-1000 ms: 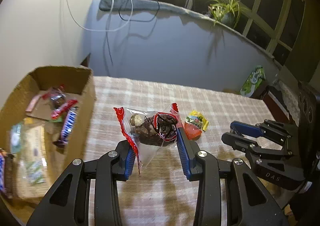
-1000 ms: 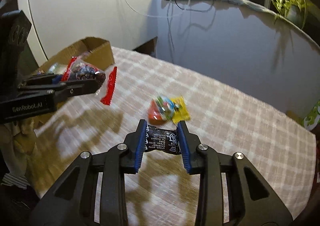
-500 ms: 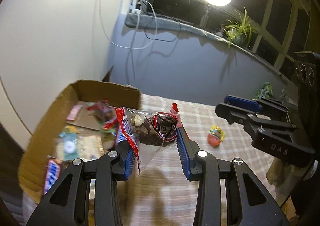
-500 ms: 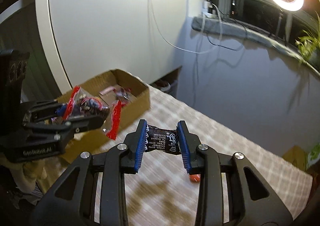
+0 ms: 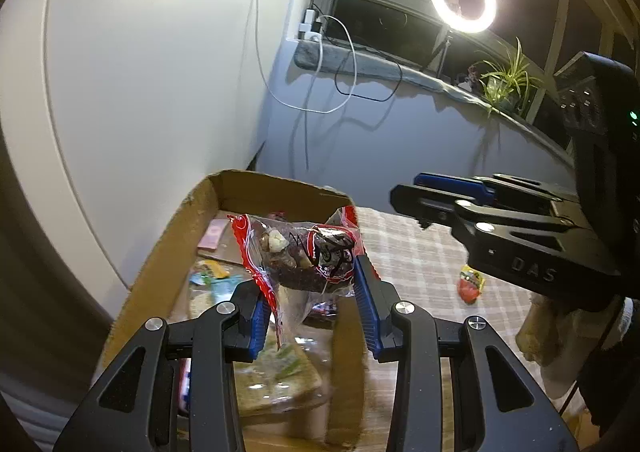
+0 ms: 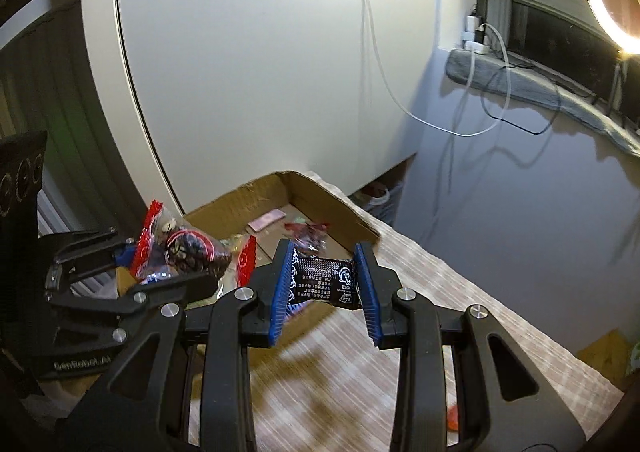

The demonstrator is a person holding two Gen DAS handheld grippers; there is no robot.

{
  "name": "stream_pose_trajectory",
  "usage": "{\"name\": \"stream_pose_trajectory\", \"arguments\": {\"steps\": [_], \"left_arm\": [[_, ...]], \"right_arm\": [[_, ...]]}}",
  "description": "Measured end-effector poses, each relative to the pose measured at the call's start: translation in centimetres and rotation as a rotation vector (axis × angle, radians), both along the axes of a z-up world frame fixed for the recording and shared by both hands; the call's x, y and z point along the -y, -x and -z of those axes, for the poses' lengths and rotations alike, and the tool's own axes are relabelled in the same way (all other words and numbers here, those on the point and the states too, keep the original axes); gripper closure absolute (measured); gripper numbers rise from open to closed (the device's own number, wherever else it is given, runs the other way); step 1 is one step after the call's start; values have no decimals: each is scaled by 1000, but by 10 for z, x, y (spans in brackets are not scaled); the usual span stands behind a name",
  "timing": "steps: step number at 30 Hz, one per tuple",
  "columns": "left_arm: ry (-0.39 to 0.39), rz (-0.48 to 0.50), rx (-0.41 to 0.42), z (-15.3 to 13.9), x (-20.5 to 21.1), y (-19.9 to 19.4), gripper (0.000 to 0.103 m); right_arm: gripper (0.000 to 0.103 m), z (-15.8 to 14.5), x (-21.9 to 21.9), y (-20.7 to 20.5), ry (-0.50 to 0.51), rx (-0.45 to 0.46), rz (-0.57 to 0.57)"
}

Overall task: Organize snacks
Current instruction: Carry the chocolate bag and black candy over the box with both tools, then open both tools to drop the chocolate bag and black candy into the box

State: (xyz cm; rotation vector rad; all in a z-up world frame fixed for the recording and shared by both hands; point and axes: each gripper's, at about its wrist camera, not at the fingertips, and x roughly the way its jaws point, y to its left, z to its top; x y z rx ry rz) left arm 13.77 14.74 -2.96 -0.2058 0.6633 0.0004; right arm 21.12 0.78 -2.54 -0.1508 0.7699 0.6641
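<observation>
**Both grippers carrying snacks to the box**

The cardboard box (image 5: 192, 220), corrugated and open-topped, is sitting at the edge of the checked tablecloth (image 5: 420, 252), already holding several wrappers. The left gripper (image 5: 308, 284) is hovering directly above its interior, clenching a crinkly clear bag with red edges (image 5: 304, 252) full of dark lumpy pieces; the bag's long axis is running across the jaws. The right gripper (image 6: 324, 280) is hanging near the box's table-side wall, apparently not quite over the opening, pinching a small black foil packet (image 6: 324, 282) by its two ends. The left is therefore nearer to a drop. A small red-and-yellow snack (image 5: 470, 284) is lying alone on the cloth, well apart from the box.
</observation>
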Motion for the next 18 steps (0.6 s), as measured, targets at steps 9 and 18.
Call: {"name": "stream_pose_trajectory", "arguments": {"steps": [9,18], "left_arm": [[-26,-21,1,1,-12,2,66],[-23,-28,-5,4,-17,0,66]], "right_arm": [[70,18,-27,-23,-22,-63,-22],[69,29,-41,-36,-19,-91,-25]]}}
